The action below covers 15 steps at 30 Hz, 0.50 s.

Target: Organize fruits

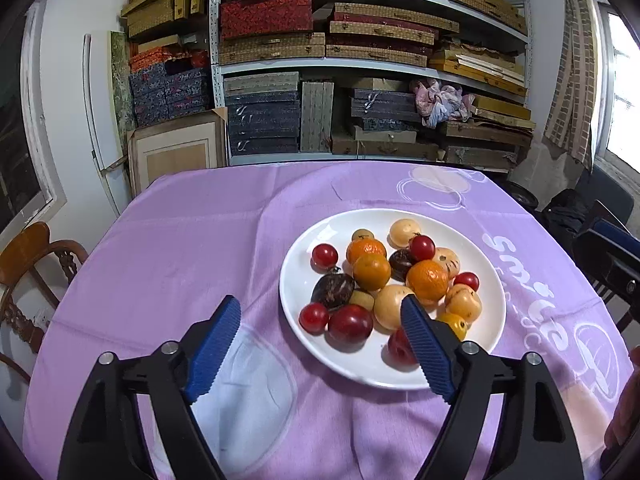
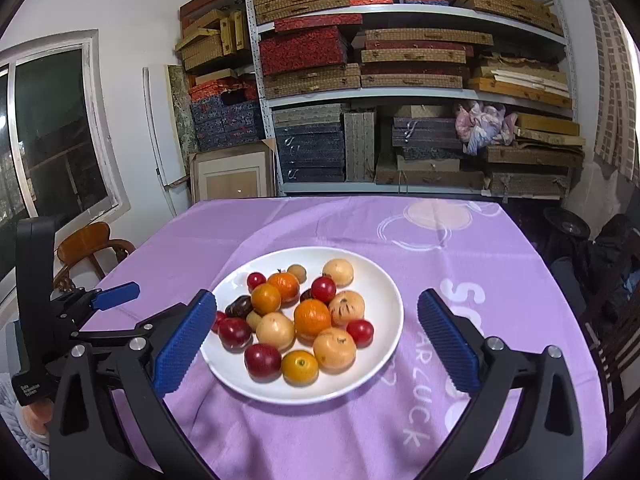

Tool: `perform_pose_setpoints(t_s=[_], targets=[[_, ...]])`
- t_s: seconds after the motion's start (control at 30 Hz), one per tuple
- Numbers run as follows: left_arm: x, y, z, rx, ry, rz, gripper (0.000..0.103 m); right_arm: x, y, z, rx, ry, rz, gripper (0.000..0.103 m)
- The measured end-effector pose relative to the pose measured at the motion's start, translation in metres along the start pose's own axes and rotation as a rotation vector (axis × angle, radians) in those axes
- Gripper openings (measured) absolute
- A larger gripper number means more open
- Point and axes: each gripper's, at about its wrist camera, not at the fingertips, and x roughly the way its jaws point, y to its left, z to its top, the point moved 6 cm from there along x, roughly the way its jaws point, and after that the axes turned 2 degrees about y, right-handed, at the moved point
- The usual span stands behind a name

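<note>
Both grippers wide open, nothing between the pads; left gripper (image 1: 320, 316) sits above the near-left of the plate (image 1: 490, 300), its right pad overlapping the plate's near edge in view, left pad over bare cloth; no contact with any fruit that I can see; right gripper (image 2: 316, 320) frames the plate (image 2: 390, 312) from the near side, pads either side of it, apart from everything.

Fruit all on the white plate, roughly mid-table on the purple tablecloth (image 2: 320, 432); heap includes two oranges (image 2: 312, 317), several small red tomatoes (image 2: 323, 289), pale yellow round fruits (image 2: 334, 350), dark red plums (image 2: 263, 361), one dark brown wrinkled fruit (image 1: 333, 290); pieces touching, piled loosely, none off the plate.

Left gripper also visible at the left edge of the right wrist view; shelving with stacked boxes (image 1: 372, 60) behind the table; wooden chair (image 2: 90, 246) at the left.
</note>
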Motion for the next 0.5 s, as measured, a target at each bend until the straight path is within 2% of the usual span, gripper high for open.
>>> perform_pose_setpoints(t_s=[0.1,0.27,0.37,0.43,0.5], targets=[[-0.008,-0.006,-0.02,0.02,0.011,0.01,0.094,-0.006,0.0,-0.031,0.018,0.029,-0.015,0.099],[-0.01,-0.019,-0.055,0.052,0.046,-0.019,0.095,-0.002,0.005,-0.074,-0.023,0.077,-0.071,0.099],[-0.009,-0.023,-0.066,0.045,0.061,-0.039,0.096,0.003,0.006,-0.088,-0.038,0.097,-0.084,0.099],[-0.009,-0.022,-0.066,0.036,0.064,-0.028,0.097,0.007,0.003,-0.09,-0.032,0.11,-0.086,0.099],[-0.011,-0.021,-0.064,0.02,0.062,-0.048,0.097,0.007,0.001,-0.09,-0.034,0.108,-0.104,0.099]])
